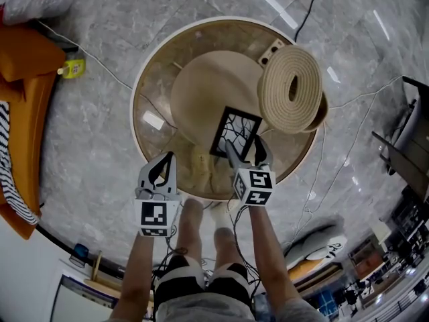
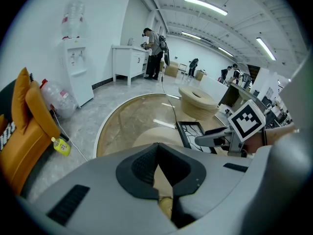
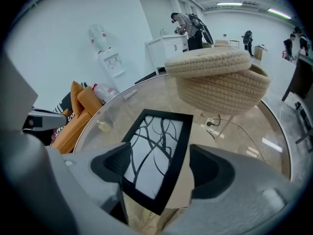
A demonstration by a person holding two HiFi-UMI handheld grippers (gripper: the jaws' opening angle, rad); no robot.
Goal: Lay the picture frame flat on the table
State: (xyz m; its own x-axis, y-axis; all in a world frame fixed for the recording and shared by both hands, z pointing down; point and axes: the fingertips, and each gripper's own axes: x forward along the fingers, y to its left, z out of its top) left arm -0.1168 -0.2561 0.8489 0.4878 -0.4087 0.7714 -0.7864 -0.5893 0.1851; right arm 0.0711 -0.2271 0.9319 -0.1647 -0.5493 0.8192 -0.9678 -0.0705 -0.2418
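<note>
The picture frame (image 1: 236,134) is black with a branch drawing and lies flat on the round glass table (image 1: 142,79), near its front right. My right gripper (image 1: 246,150) stands open over the frame's near end. In the right gripper view the frame (image 3: 156,153) lies between the jaws of the right gripper (image 3: 161,168); the right pad is clearly apart from it. My left gripper (image 1: 166,158) hovers at the table's front edge, to the left of the frame, with its fingertips together and nothing in it. The left gripper view shows this gripper (image 2: 157,153) with the frame (image 2: 194,132) to its right.
A woven rope basket (image 1: 291,89) stands just behind and to the right of the frame. A beige round base (image 1: 208,89) shows under the glass. An orange sofa (image 1: 27,86) and a yellow bottle (image 1: 72,68) are on the floor at left. Cables run across the floor.
</note>
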